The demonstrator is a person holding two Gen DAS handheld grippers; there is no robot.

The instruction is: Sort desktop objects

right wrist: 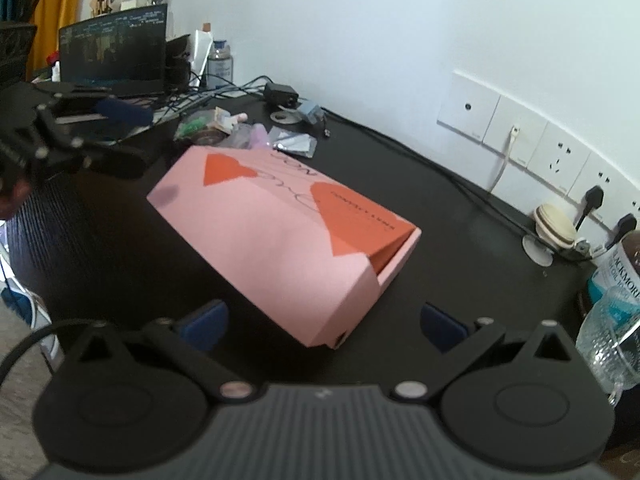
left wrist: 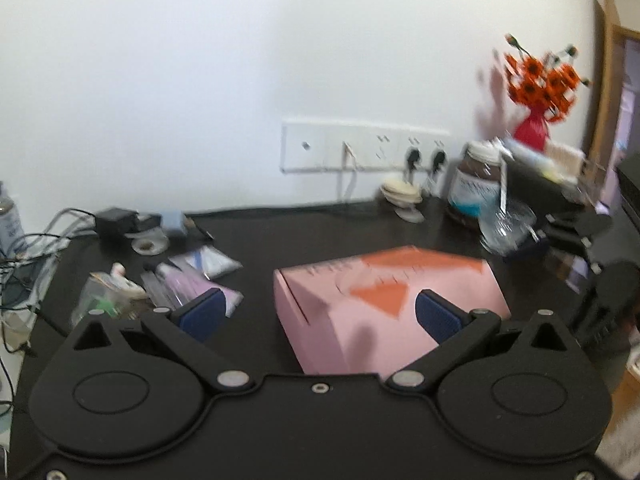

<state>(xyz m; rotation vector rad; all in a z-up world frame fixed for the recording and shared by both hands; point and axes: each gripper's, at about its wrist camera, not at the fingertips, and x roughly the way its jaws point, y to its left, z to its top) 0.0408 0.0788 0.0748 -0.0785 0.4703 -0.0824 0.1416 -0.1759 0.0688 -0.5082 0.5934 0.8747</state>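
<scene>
A pink box with orange heart shapes [left wrist: 380, 304] lies on the black desk [left wrist: 256, 240]; it also shows in the right wrist view [right wrist: 280, 236]. My left gripper [left wrist: 320, 312] is open and empty, its jaws spread just before the box's near left corner. My right gripper [right wrist: 324, 324] is open and empty at the box's near end. The left gripper shows in the right wrist view [right wrist: 80, 136], at the far left, above the desk. A heap of small packets and sachets [left wrist: 176, 280] lies left of the box.
A brown supplement jar [left wrist: 476, 180], a clear plastic bottle [left wrist: 504, 228] and a red vase of orange flowers [left wrist: 536, 92] stand at the back right. A charger and cables [left wrist: 116, 220] lie at the back left. A laptop [right wrist: 116, 52] stands beyond the desk's left end.
</scene>
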